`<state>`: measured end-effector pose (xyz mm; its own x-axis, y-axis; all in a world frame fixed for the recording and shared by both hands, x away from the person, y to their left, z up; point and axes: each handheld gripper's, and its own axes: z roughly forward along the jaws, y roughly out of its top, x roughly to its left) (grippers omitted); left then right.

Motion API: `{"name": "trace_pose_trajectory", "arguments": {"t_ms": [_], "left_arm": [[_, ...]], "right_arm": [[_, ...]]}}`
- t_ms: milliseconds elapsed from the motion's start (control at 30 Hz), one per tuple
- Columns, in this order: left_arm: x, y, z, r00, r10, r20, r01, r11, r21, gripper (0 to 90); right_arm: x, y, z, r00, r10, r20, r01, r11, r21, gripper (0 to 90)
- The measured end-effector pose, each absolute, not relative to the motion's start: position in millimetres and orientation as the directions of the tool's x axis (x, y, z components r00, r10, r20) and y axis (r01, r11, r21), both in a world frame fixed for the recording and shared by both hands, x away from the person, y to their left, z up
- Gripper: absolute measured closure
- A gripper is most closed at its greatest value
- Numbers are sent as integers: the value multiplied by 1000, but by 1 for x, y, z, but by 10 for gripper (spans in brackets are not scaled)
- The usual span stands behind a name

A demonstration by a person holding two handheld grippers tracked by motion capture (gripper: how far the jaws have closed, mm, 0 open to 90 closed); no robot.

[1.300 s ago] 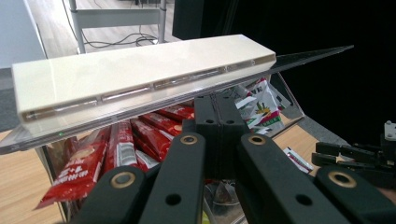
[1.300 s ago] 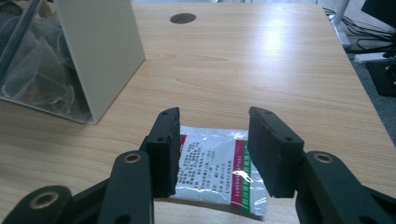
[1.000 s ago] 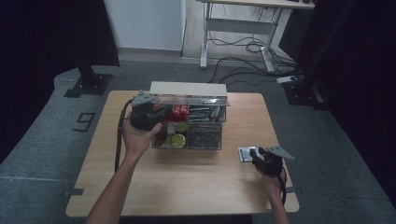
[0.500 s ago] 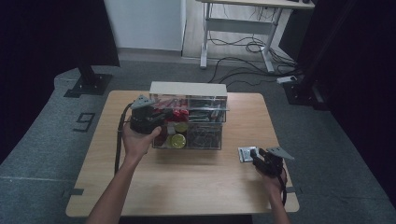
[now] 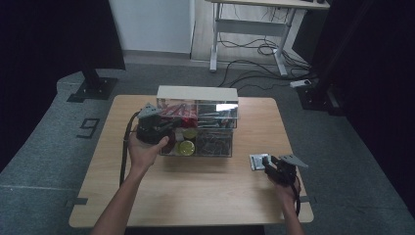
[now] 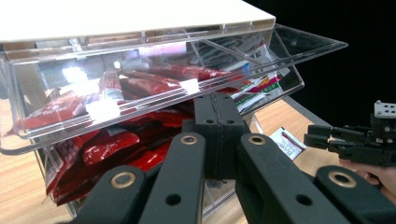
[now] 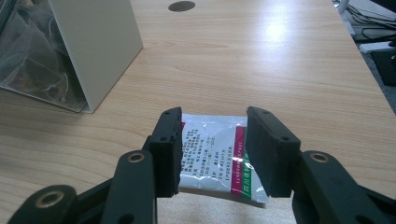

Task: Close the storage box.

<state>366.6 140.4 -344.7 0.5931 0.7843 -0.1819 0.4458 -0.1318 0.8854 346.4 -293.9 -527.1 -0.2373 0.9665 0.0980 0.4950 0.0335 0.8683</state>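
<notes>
On the wooden table [image 5: 195,186] stands a clear acrylic organizer box [image 5: 198,128] with a white top. The left gripper [image 6: 218,122] has its jaws pressed fully together, nothing between them, their tips up against the box's raised clear flap [image 6: 140,100]; behind the flap lie red sachets [image 6: 112,140]. A yellow round item [image 5: 186,147], perhaps a lid, sits in a lower compartment. Well apart, near the table's right edge, the right gripper [image 7: 212,149] holds its jaws half open, straddling a silvery packet [image 7: 212,161] with green and red print that lies flat on the wood; whether the pads touch its edges is unclear.
</notes>
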Motion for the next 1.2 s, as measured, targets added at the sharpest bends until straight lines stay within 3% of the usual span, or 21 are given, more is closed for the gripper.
{"name": "trace_pose_trajectory", "arguments": {"t_ms": [1200], "left_arm": [[355,140,-363,597,784,-171,449,-149,881,900]], "right_arm": [[346,-292,-529,-243,965,97,497,38,867,557]]}}
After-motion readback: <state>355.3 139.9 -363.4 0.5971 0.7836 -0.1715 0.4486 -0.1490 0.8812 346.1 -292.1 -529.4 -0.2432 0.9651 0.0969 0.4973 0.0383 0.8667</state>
